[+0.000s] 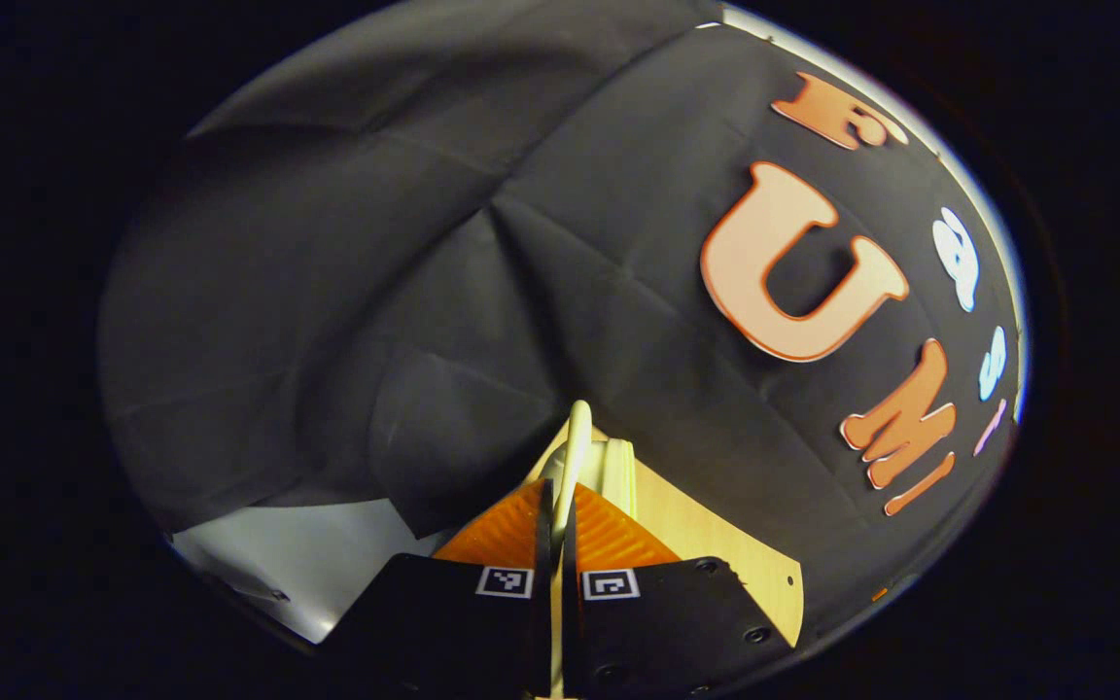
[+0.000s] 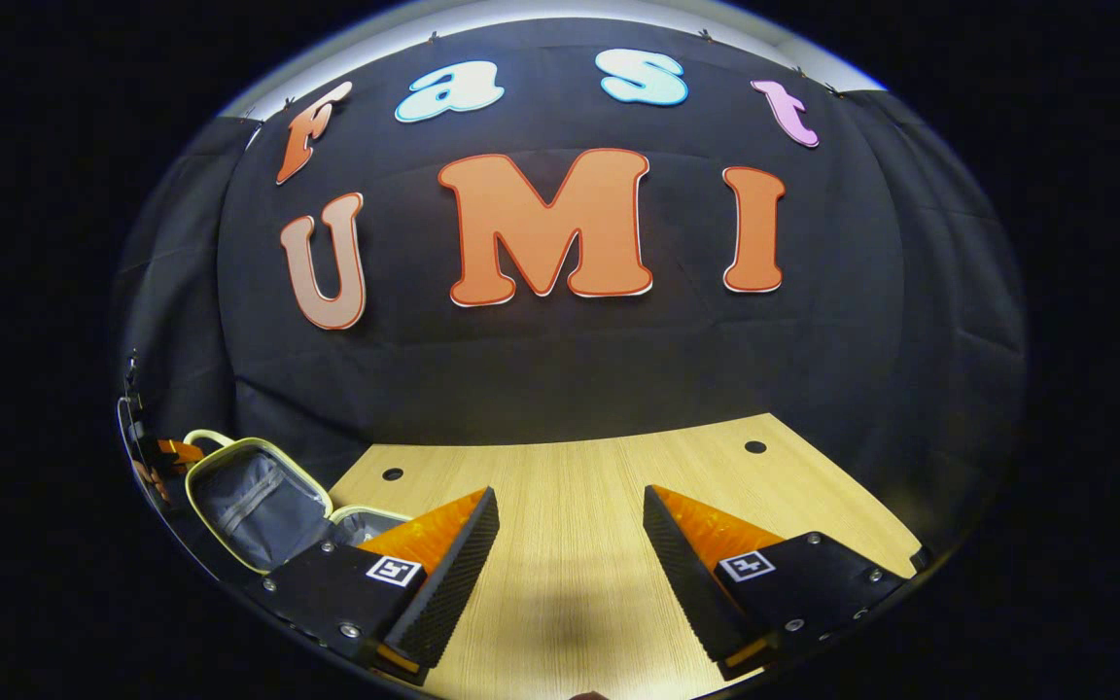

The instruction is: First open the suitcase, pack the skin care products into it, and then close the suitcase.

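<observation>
Suitcase first: the small cream-rimmed case with grey lining (image 2: pixel 259 506) stands open at the near left corner of the pale wooden bench (image 2: pixel 570 506), its lid tilted up. The left tongs (image 1: pixel 560 501) are clenched on the suitcase's cream loop handle (image 1: pixel 575 447), holding the lid. The right tongs (image 2: pixel 570 544) hover released over bare bench to the right of the suitcase, grasping nothing. Opening looks done, judging by the raised lid. I see no skin care products here, so packing and closing remain.
</observation>
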### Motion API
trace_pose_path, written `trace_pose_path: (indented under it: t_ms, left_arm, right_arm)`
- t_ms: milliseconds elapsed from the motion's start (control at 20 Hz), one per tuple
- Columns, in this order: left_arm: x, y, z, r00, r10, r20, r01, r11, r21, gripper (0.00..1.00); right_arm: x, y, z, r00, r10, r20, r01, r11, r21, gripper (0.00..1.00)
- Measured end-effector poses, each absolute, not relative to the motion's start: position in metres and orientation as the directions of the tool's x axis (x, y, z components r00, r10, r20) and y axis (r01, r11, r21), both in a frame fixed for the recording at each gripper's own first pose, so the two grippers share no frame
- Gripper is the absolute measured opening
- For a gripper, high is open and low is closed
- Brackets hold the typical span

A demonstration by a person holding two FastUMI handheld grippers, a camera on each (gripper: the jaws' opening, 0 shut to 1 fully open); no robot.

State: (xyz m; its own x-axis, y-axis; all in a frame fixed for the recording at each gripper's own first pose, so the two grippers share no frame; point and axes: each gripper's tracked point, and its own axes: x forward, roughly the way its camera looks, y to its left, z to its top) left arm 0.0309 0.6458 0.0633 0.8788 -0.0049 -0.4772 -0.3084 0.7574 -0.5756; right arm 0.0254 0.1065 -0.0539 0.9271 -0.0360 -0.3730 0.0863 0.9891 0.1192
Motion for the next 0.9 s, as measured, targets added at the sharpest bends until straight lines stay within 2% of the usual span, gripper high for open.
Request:
trace_pose_path:
  t_ms: [250, 450, 550, 600, 650, 900]
  left_arm:
    - [0.04, 0.59, 0.098, 0.9, -0.089, -0.427, -0.184, 0.81, -0.556, 0.05]
    - [0.044, 0.537, 0.117, 0.906, -0.171, -0.388, -0.095, 0.81, -0.579, 0.05]
    - [0.046, 0.513, 0.12, 0.901, -0.196, -0.388, -0.066, 0.821, -0.567, 0.05]
    - [0.046, 0.501, 0.12, 0.895, -0.216, -0.39, -0.047, 0.824, -0.565, 0.05]
    - [0.047, 0.49, 0.122, 0.892, -0.224, -0.392, -0.039, 0.828, -0.56, 0.05]
    - [0.05, 0.408, 0.106, 0.852, -0.29, -0.436, 0.039, 0.866, -0.498, 0.05]
  right_arm:
    - [0.016, 0.092, -0.057, 0.925, -0.04, -0.378, 0.087, 0.99, 0.108, 0.95]
    - [0.016, 0.073, -0.05, 0.934, -0.064, -0.351, 0.109, 0.988, 0.11, 0.96]
    - [0.017, 0.065, -0.049, 0.937, -0.074, -0.341, 0.115, 0.988, 0.1, 0.95]
    - [0.017, 0.062, -0.05, 0.937, -0.074, -0.342, 0.114, 0.989, 0.096, 1.0]
    - [0.016, 0.06, -0.053, 0.935, -0.07, -0.347, 0.11, 0.989, 0.097, 0.96]
    - [0.018, 0.051, -0.06, 0.932, -0.056, -0.358, 0.103, 0.988, 0.113, 0.95]
